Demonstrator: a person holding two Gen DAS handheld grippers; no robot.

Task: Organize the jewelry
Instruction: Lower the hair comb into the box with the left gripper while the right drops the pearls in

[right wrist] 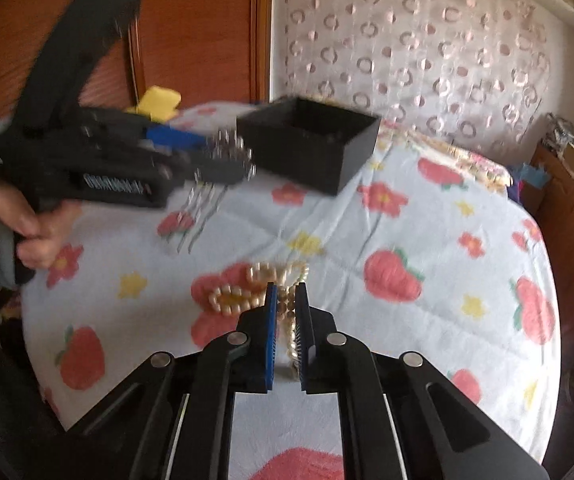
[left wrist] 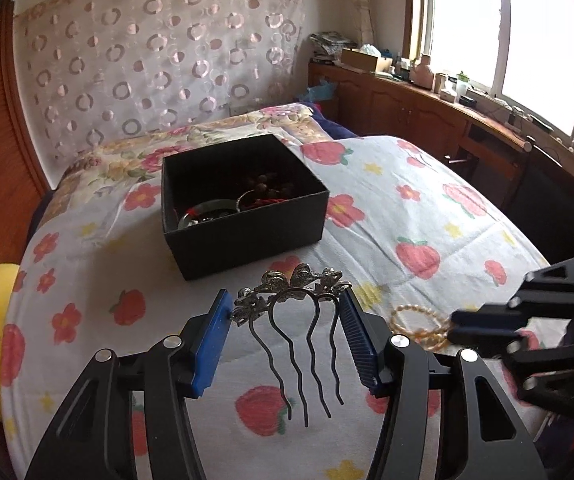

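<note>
On the left, the left gripper (left wrist: 287, 320) carries a metal hair comb (left wrist: 293, 320) above the flowered bed (left wrist: 427, 208), just short of the black box (left wrist: 247, 216). Its jaws stand about half open, the blue pads pressing on the two ends of the comb's ornate top, so the comb hangs between them with its wavy prongs pointing down toward the camera. The comb looks stiff and light; the decorated crown, dull silver leaves or flowers, is the sturdy place to hold, while the thin dark prongs would likely bend or slip out of a grip. The box is open, and inside it lie dark wooden beads, a red cord and what looks like a clear bangle.

Further right, the right gripper (right wrist: 287, 312) is down at the bed over a heap of pearl strands (right wrist: 247, 292). Its jaws are nearly shut, with a few beads of a strand pinched between the pads. The pearls are cream to pale gold, smooth and round, so probably slippery; being strung, they are limp and will trail and swing when lifted. A bunched section seems a safer hold than a single bead.
</note>
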